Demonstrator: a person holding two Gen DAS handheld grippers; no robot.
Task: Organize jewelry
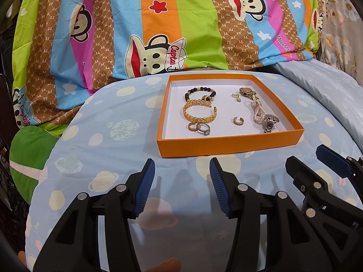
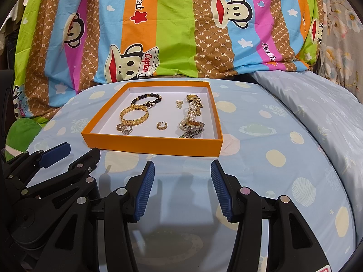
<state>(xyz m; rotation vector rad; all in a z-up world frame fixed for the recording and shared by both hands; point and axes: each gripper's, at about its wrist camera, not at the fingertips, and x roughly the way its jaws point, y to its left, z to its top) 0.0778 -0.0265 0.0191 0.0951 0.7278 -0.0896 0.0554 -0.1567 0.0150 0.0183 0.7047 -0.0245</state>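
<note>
An orange tray (image 1: pixel 229 146) with a white floor sits on the blue planet-print cloth; it also shows in the right wrist view (image 2: pixel 154 146). In it lie a dark bead bracelet (image 1: pixel 199 91), a gold cuff (image 1: pixel 199 113), two rings (image 1: pixel 199 128), a small hoop earring (image 1: pixel 237 120), a pearl strand (image 1: pixel 258 111), a gold watch (image 1: pixel 246 91) and a silver watch (image 1: pixel 270 122). My left gripper (image 1: pixel 182 167) is open and empty, just in front of the tray. My right gripper (image 2: pixel 182 170) is open and empty, beside the left one, which shows at the left (image 2: pixel 68 151).
A striped cartoon-monkey blanket (image 1: pixel 158 22) rises behind the tray. A pale blue quilt (image 2: pixel 317 104) is bunched at the right. A green cushion (image 1: pixel 29 149) lies at the left edge. The cloth surface (image 1: pixel 113 149) curves down at left and right.
</note>
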